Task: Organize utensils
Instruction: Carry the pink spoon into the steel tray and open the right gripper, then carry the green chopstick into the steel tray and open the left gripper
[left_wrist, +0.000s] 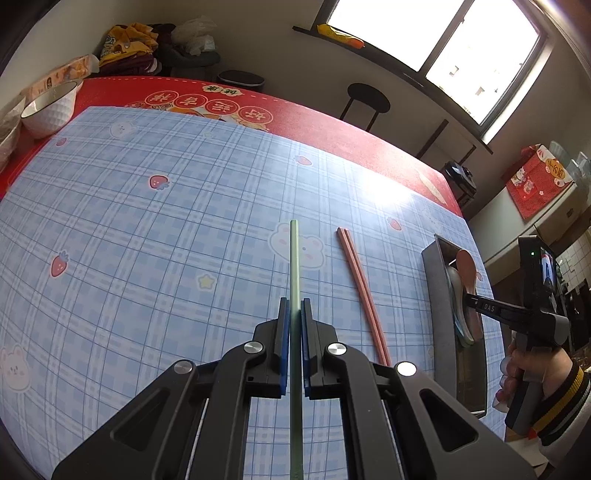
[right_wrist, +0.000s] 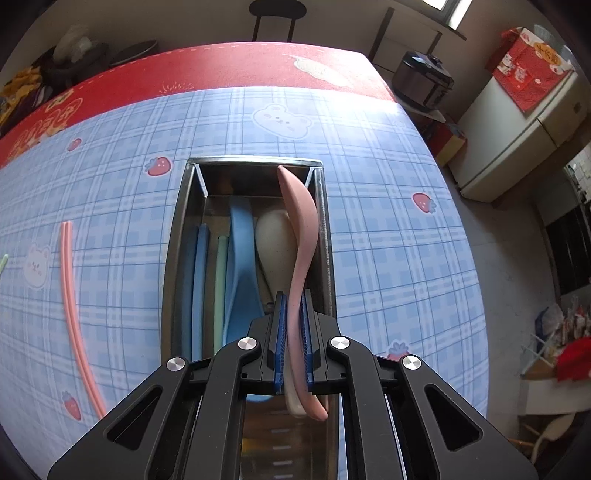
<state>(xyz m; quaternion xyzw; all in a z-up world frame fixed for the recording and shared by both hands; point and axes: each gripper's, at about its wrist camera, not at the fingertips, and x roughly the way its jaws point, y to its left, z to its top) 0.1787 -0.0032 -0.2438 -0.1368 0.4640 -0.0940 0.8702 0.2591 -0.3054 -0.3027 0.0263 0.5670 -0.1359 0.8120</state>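
Now we lower the pink spoon (right_wrist: 301, 236), clamped in the right gripper (right_wrist: 294, 332), flat into the metal tray (right_wrist: 184, 221) before releasing; the left gripper (left_wrist: 294, 332) grips a green chopstick (left_wrist: 294, 266)

So the left gripper (left_wrist: 294, 310) has its jaws clamped on a green chopstick (left_wrist: 294, 266) that sticks out ahead over the plaid tabletop (left_wrist: 147, 229). Right of the jaws lie pink chopsticks (left_wrist: 360, 288), and further right the right gripper (left_wrist: 476, 301) reaches into a metal tray (left_wrist: 437, 291).
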